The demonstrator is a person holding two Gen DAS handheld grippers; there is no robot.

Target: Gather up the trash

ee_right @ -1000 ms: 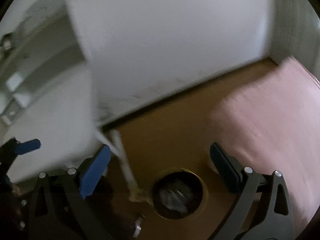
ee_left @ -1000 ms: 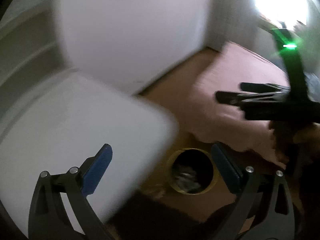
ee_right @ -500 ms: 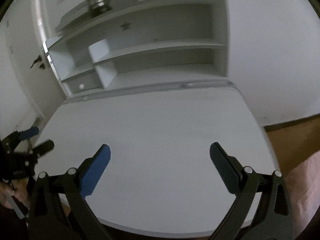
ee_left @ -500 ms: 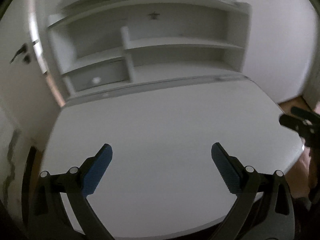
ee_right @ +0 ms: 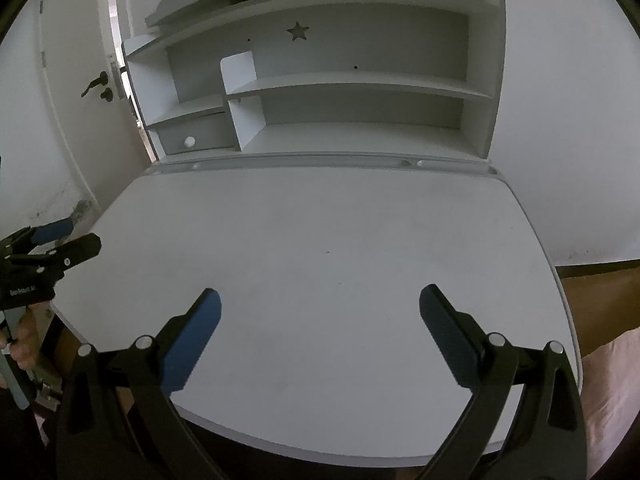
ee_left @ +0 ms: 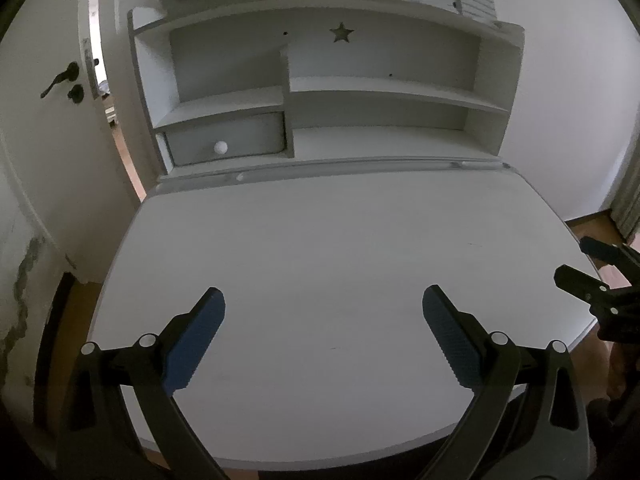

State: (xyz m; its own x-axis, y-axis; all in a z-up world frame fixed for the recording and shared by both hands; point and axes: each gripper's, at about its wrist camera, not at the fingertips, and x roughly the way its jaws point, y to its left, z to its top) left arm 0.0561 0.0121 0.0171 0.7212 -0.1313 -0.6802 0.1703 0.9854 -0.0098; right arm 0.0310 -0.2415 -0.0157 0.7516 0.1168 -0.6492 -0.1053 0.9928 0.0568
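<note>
no trash shows in either view, so where it lies cannot be told. the left hand-held gripper (ee_left: pixel 323 322) fills the bottom of its frame with its blue-padded fingers (ee_left: pixel 194 340) spread wide and nothing between them; the right hand-held gripper (ee_right: pixel 320 320) is spread the same way and just as empty. each one also shows at the side edge of the other's view, the right one at middle right (ee_left: pixel 596 280), the left one at middle left (ee_right: pixel 44 256), held by a hand (ee_right: pixel 24 350) at the counter's side edge.

the white counter (ee_left: pixel 320 248) takes the centre of both frames, with rounded front corners and a bare top. its front edge curves across the bottom, behind the fingers.

a white shelf unit (ee_left: pixel 320 92) with a star cutout (ee_left: pixel 341 33) stands at the counter's far edge, with a small drawer (ee_left: pixel 224 144) at its lower left. a door (ee_left: pixel 44 120) with a dark handle sits in the upper left, and brown floor (ee_right: pixel 592 300) shows at the right edge.
</note>
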